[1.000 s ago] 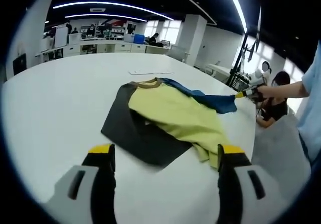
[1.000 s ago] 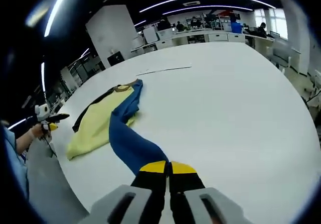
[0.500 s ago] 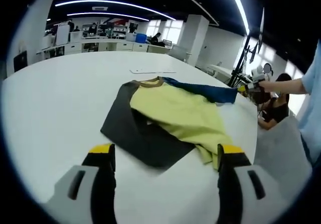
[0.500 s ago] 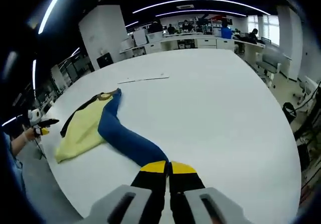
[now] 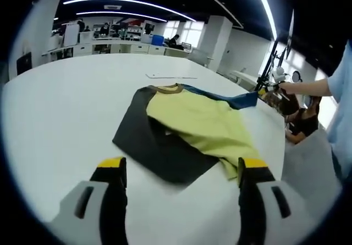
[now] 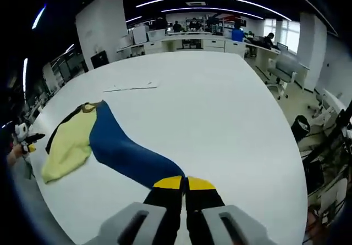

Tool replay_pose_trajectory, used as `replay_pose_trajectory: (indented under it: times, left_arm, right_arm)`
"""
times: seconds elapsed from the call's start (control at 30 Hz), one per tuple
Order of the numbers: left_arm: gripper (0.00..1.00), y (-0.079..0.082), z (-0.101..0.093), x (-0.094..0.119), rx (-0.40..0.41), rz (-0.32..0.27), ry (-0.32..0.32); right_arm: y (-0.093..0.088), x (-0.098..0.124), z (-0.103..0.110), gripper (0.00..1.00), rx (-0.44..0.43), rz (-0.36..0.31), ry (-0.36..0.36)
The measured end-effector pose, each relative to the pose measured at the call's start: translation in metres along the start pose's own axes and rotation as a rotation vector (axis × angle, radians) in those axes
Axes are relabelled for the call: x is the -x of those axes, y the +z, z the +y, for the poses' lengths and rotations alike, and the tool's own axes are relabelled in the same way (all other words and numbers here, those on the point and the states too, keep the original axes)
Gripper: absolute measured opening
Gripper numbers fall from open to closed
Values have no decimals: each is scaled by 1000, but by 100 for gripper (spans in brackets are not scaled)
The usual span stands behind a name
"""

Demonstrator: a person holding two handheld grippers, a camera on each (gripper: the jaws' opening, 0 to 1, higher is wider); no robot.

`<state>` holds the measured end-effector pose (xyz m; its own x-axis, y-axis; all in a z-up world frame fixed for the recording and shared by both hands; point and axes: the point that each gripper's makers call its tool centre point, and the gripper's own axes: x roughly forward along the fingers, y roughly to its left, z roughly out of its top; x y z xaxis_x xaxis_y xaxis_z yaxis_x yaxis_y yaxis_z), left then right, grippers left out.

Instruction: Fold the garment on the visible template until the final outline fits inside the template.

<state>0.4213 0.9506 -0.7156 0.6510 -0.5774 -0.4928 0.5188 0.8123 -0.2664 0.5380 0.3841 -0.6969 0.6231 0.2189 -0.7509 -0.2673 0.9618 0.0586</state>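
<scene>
A shirt with a yellow body (image 5: 201, 121), a dark grey sleeve (image 5: 148, 140) and a brown collar (image 5: 166, 88) lies flat on the white table (image 5: 60, 107). Its blue sleeve (image 5: 228, 99) is stretched out to the right, where my right gripper (image 5: 264, 94) holds its end. In the right gripper view, the right gripper (image 6: 184, 183) is shut on the blue sleeve (image 6: 124, 151), which runs back to the yellow body (image 6: 66, 143). My left gripper (image 5: 182, 165) hovers open just short of the shirt's near edge, with nothing between its jaws. It appears small at the far left as the left gripper (image 6: 26, 142).
A thin pale strip (image 5: 165, 76) lies on the table beyond the collar, the same strip (image 6: 131, 85) in the right gripper view. A hand (image 5: 294, 88) holds the right gripper, and a seated person (image 5: 301, 118) is past the table edge. Desks stand far behind.
The right gripper has pulled the blue sleeve outward, away from the shirt body, so it now lies longer and straighter. The left gripper has stayed open in about the same place.
</scene>
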Motion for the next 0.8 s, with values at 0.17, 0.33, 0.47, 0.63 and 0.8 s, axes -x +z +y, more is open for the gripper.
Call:
replay_pose_trajectory:
  times: [0.17,0.33,0.47,0.63,0.8]
  left_arm:
    - [81,-3,5,-2,10,8,11]
    - [81,-4,9,-3,25,10,23]
    - [81,-5,12,-3,32,14,32]
    - [80,-6,17,-4,41,13,41]
    - [80,-6,20,-5,49,12,55]
  right_arm:
    - [-1,-17,-10,0,8,53,-28]
    - [-2,-34,-24,0,9,108,-66]
    - [0,-45,-36,0,6,123,-103]
    - [2,-55,-40,0,-6,135,-120]
    - [10,-67,-41,0,20,138,-138]
